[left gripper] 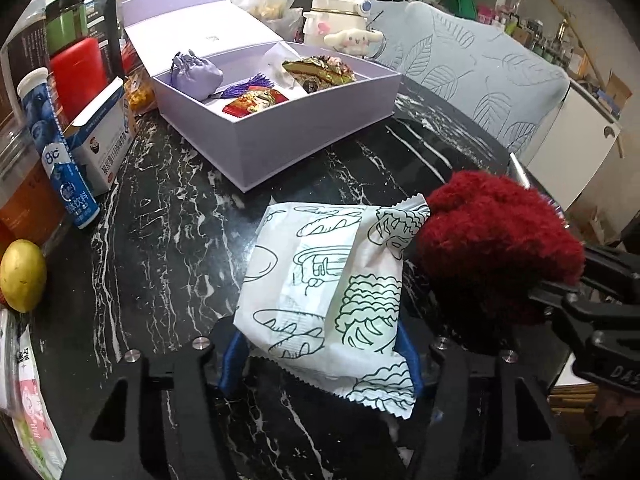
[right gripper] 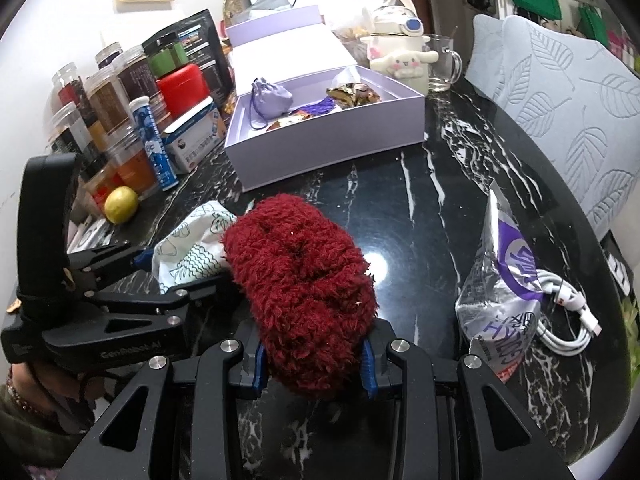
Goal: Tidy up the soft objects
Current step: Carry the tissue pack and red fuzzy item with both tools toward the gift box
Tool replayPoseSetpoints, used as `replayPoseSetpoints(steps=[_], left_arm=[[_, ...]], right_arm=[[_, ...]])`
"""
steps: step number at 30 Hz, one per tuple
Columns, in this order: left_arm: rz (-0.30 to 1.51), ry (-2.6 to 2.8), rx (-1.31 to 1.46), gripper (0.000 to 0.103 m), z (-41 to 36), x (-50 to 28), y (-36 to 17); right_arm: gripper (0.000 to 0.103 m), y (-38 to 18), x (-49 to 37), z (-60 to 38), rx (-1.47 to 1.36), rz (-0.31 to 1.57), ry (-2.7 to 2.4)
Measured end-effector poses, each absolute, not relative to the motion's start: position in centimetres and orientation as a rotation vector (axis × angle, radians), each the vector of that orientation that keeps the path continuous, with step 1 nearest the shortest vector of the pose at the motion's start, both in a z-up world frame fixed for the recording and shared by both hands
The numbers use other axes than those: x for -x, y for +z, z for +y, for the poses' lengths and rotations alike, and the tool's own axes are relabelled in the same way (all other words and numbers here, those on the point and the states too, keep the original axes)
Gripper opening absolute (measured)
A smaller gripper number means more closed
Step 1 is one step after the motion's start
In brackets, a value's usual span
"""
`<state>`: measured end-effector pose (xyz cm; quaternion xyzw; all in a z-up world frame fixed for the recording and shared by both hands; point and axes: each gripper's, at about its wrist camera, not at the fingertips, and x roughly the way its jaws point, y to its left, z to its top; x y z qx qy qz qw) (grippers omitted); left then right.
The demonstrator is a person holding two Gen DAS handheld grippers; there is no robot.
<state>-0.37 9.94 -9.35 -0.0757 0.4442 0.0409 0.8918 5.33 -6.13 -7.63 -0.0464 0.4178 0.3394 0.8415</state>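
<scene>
My left gripper (left gripper: 322,354) is shut on a white soft packet with green line drawings (left gripper: 320,280), held just above the black marble table (left gripper: 168,216). My right gripper (right gripper: 312,364) is shut on a fluffy dark red soft object (right gripper: 300,280), held beside the packet on its right; it also shows in the left wrist view (left gripper: 496,244). The packet shows in the right wrist view (right gripper: 192,244), left of the red object. An open lilac box (left gripper: 280,136) stands farther back, holding a lilac pouch (left gripper: 196,74) and wrapped items.
Jars, a blue tube (left gripper: 60,148), a small carton (left gripper: 106,140) and a lemon (left gripper: 22,276) line the left side. A silver-purple bag (right gripper: 500,280) and white cable (right gripper: 560,312) lie at right. A white kettle (right gripper: 400,56), glass mug and cushioned chair (right gripper: 560,100) stand behind.
</scene>
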Motion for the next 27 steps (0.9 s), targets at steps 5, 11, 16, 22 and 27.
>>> replayPoseSetpoints(steps=[5, 11, 16, 22, 27], left_arm=[[0.896, 0.083, 0.164, 0.061, 10.2, 0.4, -8.5], [0.854, 0.088, 0.158, 0.061, 10.7, 0.4, -6.7], [0.811, 0.094, 0.134, 0.061, 10.9, 0.2, -4.8], [0.757, 0.100, 0.122, 0.061, 11.8, -0.6, -2.5], [0.722, 0.111, 0.101, 0.061, 12.4, -1.4, -0.8]], right_arm=[[0.034, -7.3, -5.3, -5.9, 0.101, 0.873, 0.731], [0.034, -6.0, -5.5, -5.3, 0.106, 0.844, 0.754], [0.034, -4.4, -6.1, -4.7, 0.119, 0.803, 0.770], [0.034, -2.1, -6.8, -3.9, 0.146, 0.741, 0.789], [0.034, -0.4, -7.6, -3.1, 0.168, 0.703, 0.796]])
